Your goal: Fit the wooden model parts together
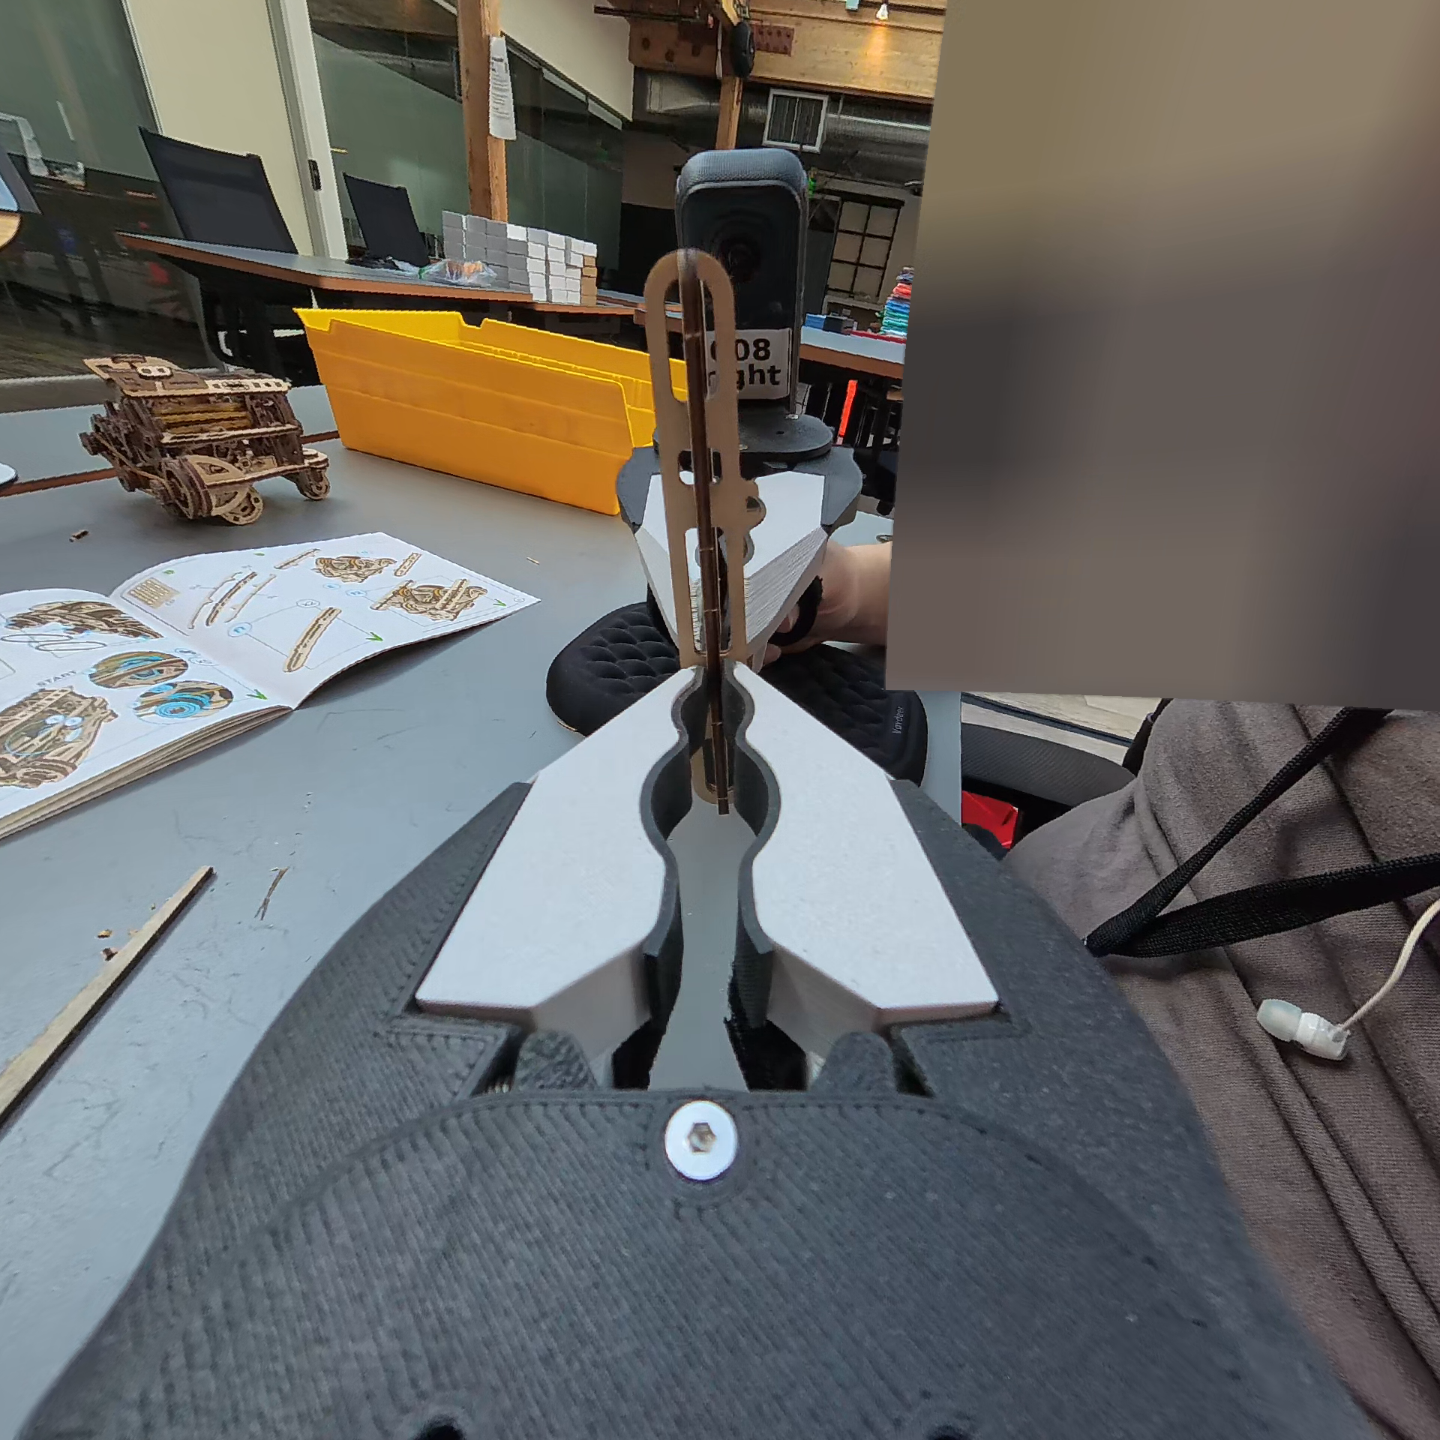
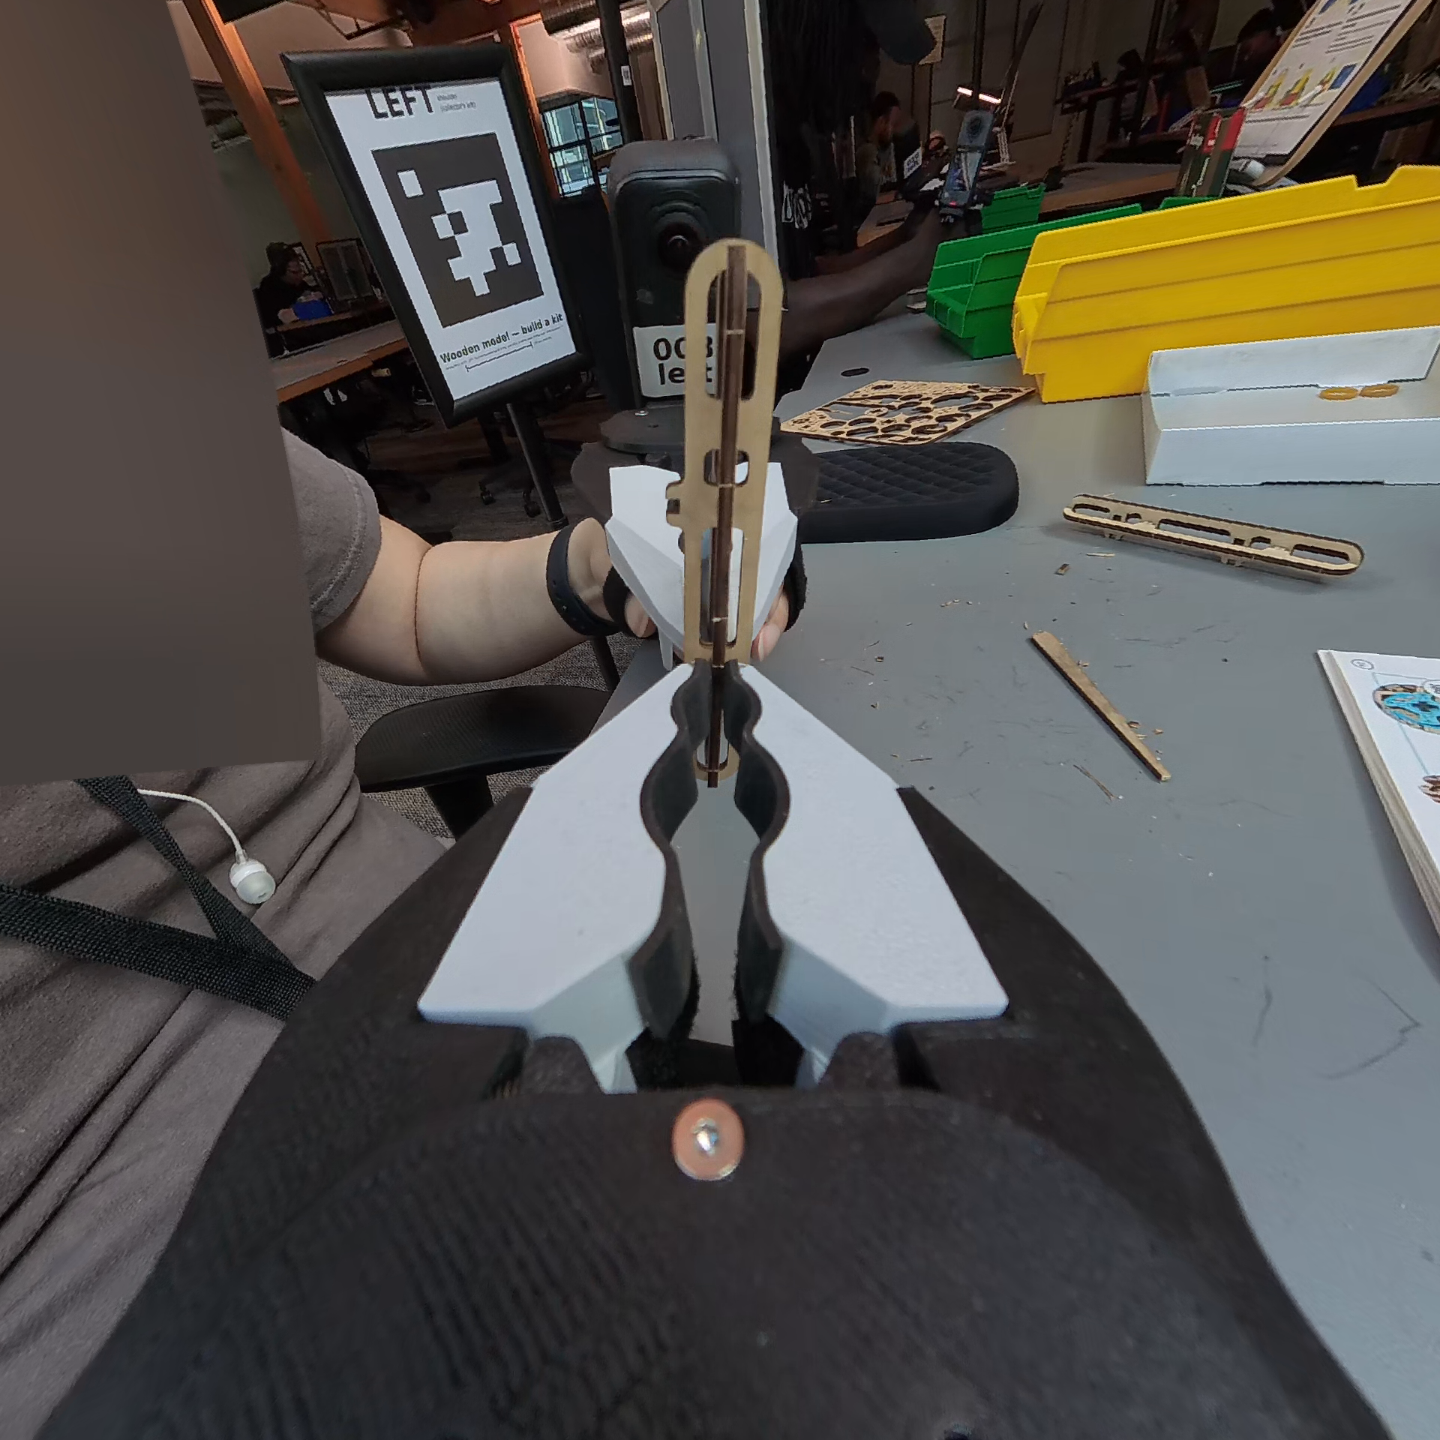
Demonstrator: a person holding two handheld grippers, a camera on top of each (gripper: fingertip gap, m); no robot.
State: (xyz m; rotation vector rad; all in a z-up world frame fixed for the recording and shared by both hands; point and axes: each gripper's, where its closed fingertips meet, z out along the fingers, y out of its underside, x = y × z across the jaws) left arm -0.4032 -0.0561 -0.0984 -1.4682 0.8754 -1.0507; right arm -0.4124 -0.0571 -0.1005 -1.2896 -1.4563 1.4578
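Slotted pale wooden strip [image 1: 690, 483], perhaps doubled

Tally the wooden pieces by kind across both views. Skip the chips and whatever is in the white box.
Held part: 1
Slotted bar on the table: 1
Stick: 1
Punched sheet: 1
Model car: 1
Total: 5
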